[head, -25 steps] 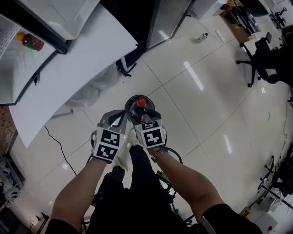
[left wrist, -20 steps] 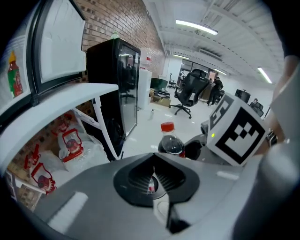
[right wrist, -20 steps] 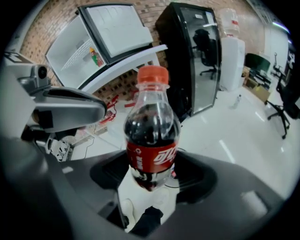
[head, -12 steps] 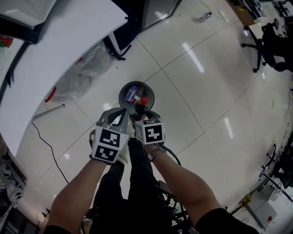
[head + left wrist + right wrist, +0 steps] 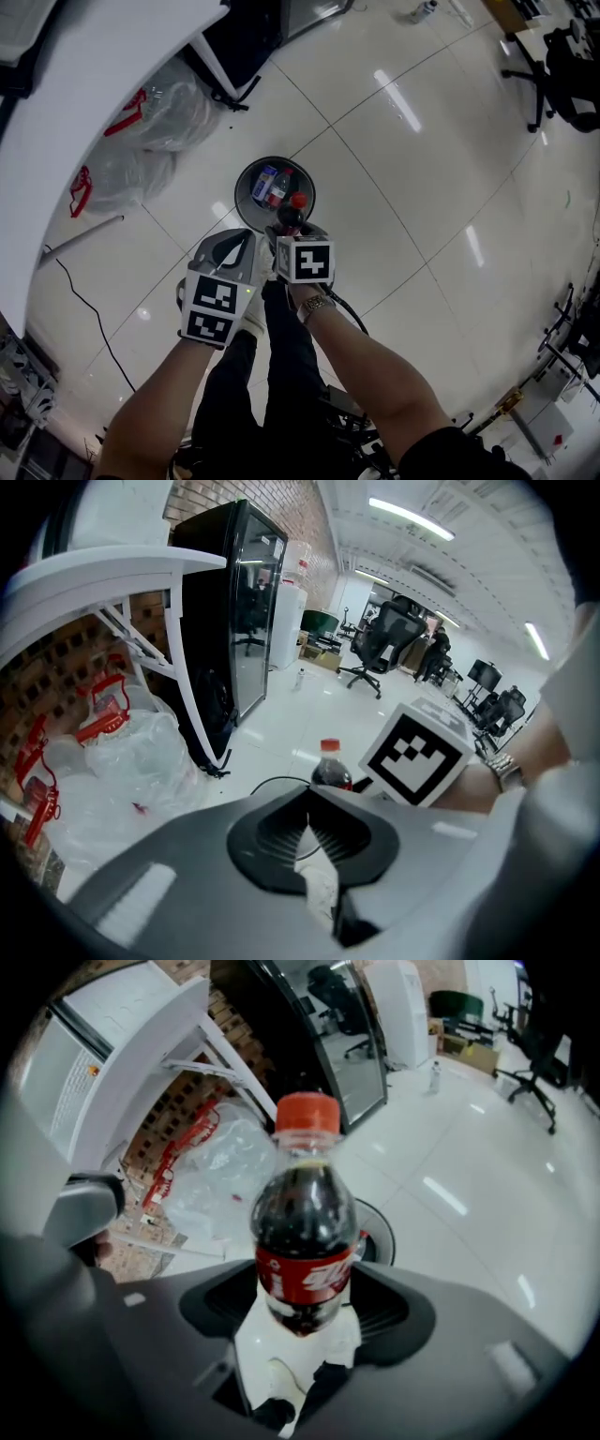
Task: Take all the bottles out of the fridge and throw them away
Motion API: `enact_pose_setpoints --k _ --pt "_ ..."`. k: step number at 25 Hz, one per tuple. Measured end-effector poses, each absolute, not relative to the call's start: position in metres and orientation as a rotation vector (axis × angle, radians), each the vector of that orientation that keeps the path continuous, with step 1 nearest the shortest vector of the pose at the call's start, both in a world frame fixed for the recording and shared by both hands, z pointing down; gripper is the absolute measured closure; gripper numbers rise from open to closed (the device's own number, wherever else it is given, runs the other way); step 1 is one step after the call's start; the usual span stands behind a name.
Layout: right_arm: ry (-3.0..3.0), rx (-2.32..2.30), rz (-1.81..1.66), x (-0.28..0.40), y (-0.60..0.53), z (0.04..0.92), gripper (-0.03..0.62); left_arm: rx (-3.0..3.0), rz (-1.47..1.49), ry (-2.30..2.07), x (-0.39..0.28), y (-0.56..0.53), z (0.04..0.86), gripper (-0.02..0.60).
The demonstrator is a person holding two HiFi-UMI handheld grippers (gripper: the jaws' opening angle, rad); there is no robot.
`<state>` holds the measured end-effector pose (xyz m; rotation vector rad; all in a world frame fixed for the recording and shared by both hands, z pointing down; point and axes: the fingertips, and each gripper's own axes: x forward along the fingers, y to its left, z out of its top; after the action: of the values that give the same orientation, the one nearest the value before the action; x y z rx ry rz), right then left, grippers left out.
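Observation:
A cola bottle (image 5: 303,1232) with a red cap and red label stands upright between the jaws of my right gripper (image 5: 302,1293), which is shut on its lower body. In the head view the bottle (image 5: 294,208) sits at the near rim of a round dark bin (image 5: 246,186) on the floor. Two or three bottles (image 5: 272,186) lie inside the bin. My left gripper (image 5: 246,240) hangs just left of the right one. Its jaws are closed with nothing between them (image 5: 305,832). From there the cola bottle (image 5: 331,766) shows just beyond.
Clear plastic bags (image 5: 150,122) with red handles lie on the floor left of the bin, under the open white fridge door (image 5: 94,84). A black glass-door cabinet (image 5: 230,621) stands behind. Office chairs (image 5: 562,66) stand far right. A small bottle (image 5: 422,11) lies on the tiles far off.
Both grippers and the held cola bottle have come closer to the bin, whose inside with its bottles now shows. The fridge has slid out of view to the upper left.

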<state>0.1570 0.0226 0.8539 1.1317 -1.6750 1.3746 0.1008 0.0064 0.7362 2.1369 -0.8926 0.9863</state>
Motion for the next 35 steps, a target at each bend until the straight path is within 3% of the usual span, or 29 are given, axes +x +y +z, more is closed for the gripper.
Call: enact_pose_setpoints --k 23,35 --pt "-1.825 1.081 1.283 0.138 0.018 0.787 0.279 2.146 0.977 -1.015 0.085 0.004 0.682 0.577" --pt "-1.955 1.032 1.124 0.117 0.004 0.71 0.281 2.156 0.934 -1.135 0.062 -0.002 0.622 0.577"
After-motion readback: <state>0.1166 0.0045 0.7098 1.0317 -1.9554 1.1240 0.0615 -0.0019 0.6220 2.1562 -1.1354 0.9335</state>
